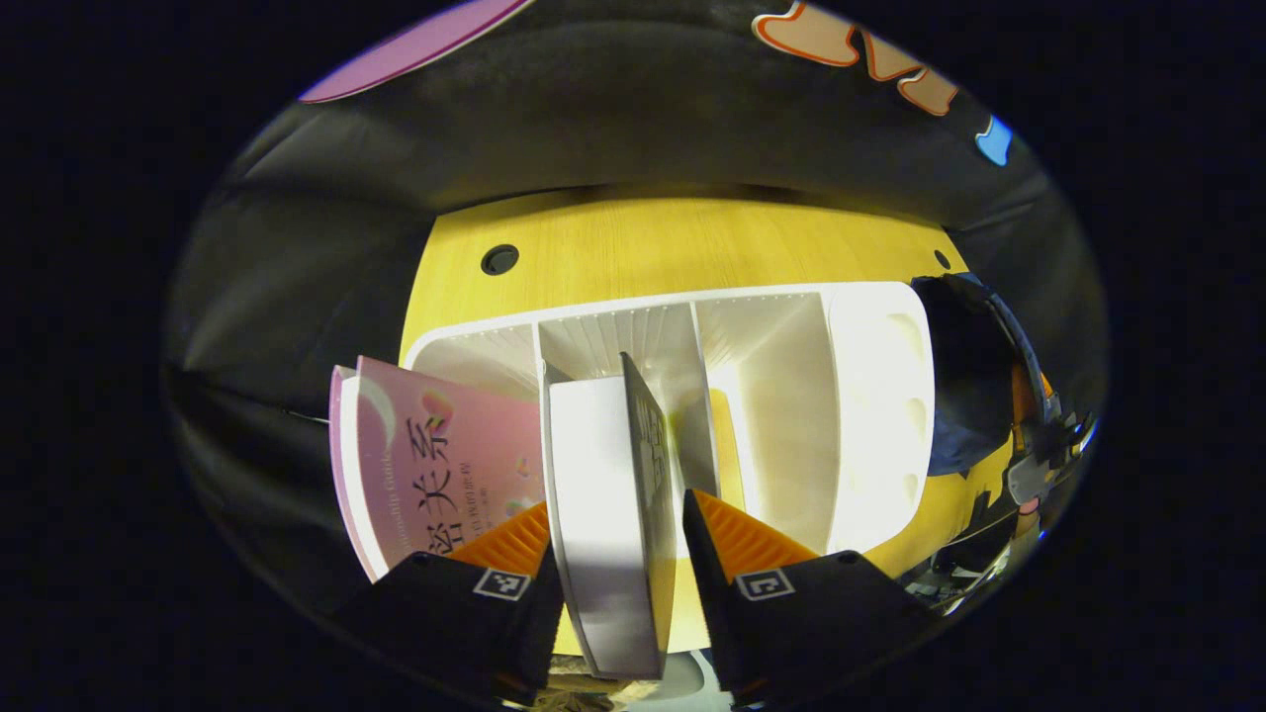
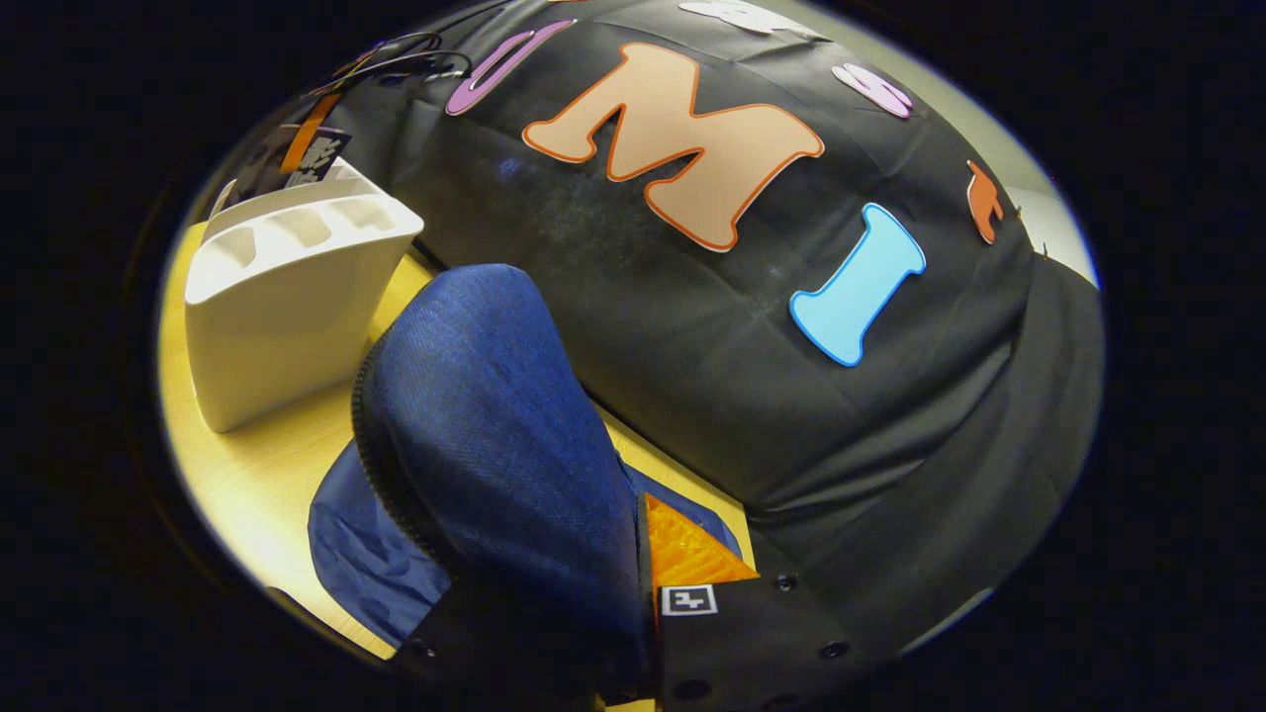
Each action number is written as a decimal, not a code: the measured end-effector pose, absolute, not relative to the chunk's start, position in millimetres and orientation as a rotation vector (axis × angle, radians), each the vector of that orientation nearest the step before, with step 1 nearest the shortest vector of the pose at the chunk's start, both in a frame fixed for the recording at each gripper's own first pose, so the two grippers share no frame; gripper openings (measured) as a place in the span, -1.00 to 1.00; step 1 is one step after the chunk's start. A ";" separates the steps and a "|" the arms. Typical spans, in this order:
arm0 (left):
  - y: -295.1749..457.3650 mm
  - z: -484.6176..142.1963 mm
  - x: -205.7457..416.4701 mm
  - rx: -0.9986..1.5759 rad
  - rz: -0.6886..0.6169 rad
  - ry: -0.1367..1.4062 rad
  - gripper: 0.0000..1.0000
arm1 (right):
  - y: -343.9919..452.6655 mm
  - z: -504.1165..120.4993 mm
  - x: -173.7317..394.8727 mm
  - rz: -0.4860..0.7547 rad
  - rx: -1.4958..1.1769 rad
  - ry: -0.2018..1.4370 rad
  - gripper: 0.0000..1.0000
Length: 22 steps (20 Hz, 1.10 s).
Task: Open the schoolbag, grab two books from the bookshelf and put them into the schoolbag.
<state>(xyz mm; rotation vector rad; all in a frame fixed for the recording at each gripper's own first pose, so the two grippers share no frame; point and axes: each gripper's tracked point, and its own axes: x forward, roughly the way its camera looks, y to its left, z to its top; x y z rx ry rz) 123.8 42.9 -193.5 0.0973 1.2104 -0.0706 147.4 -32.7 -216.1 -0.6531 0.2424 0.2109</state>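
The schoolbag, blue denim with a dark zipper along its edge, rises from the six o'clock edge of the right gripper view up toward the centre, standing on the yellow wooden table. In the left gripper view it is a dark shape at three o'clock, just beside the right end of the bookshelf.

The bookshelf is a white plastic rack with upright dividers, spread across the middle of the left gripper view on the table. In the right gripper view it stands at ten o'clock, near the bag, and its end wall has three oval hollows.

A white book stands upright in a slot near the middle of the rack, its cover edge turned toward the camera. A pink book leans at eight o'clock, in the slot next to it. A small dark round hole sits in the tabletop at eleven o'clock.

The left gripper has its fingers apart, one on each side of the white book at six o'clock; I cannot tell whether both pads press on it.

The right gripper sits at six o'clock with bag fabric lying over its left finger; one finger shows against the cloth. Whether it grips the fabric cannot be told.
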 end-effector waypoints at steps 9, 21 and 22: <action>31.7 -217.4 108.9 0.028 -0.040 1.412 -0.23 | -37.2 -211.3 144.3 0.196 -0.609 0.245 -0.87; 55.3 -168.8 83.7 0.006 0.041 1.323 -0.22 | -37.9 -210.3 143.9 0.195 -0.609 0.228 -0.87; 56.6 -157.4 79.6 0.001 0.037 1.307 -0.22 | -38.7 -211.1 143.3 0.197 -0.609 0.227 -0.87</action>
